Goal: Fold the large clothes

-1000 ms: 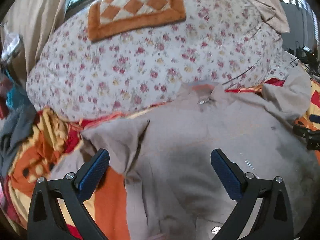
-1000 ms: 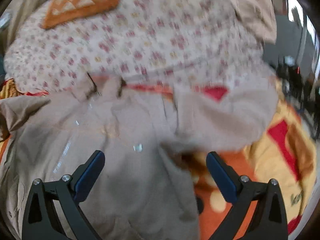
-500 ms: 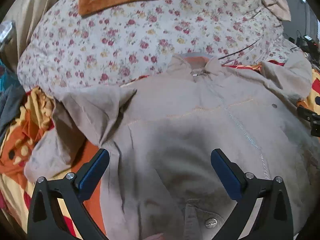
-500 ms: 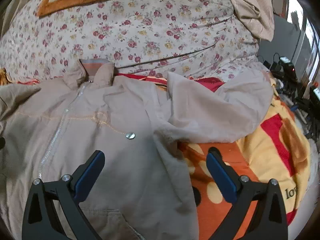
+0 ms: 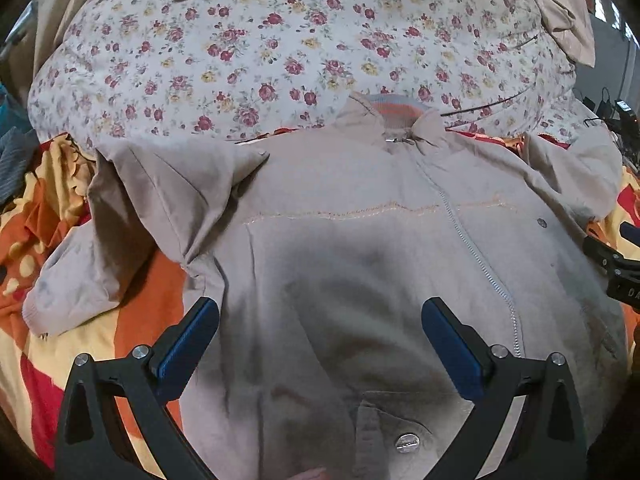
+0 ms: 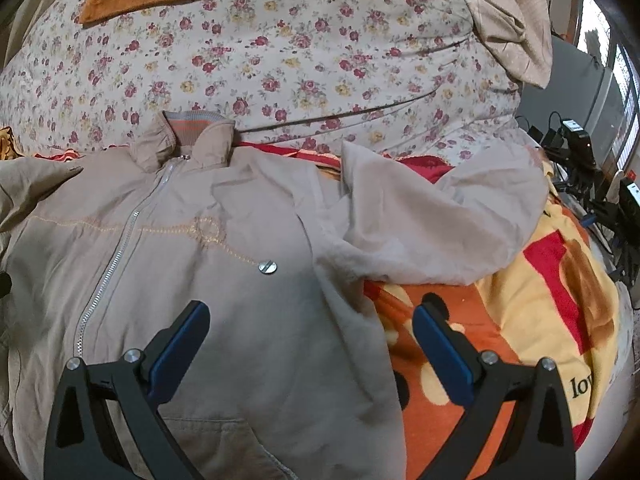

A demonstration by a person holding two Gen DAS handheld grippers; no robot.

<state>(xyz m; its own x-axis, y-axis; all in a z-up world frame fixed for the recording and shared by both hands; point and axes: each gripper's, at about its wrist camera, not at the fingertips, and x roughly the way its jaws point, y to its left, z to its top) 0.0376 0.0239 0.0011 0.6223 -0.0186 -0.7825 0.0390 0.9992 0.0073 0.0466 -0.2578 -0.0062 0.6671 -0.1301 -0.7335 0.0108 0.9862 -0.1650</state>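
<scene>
both grippers, left gripper (image 5: 320, 344) and right gripper (image 6: 312, 340), are black plastic frames with silver screws and blue finger pads (image 5: 188, 344).

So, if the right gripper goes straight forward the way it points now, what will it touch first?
Probably the beige jacket: the open right gripper points at its side edge, where the folded sleeve begins. The orange blanket lies just beside that line, so with unclear depth one finger might land there instead.

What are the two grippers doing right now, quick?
Left gripper: open, holding nothing, above the jacket.
Right gripper: open, holding nothing.
</scene>
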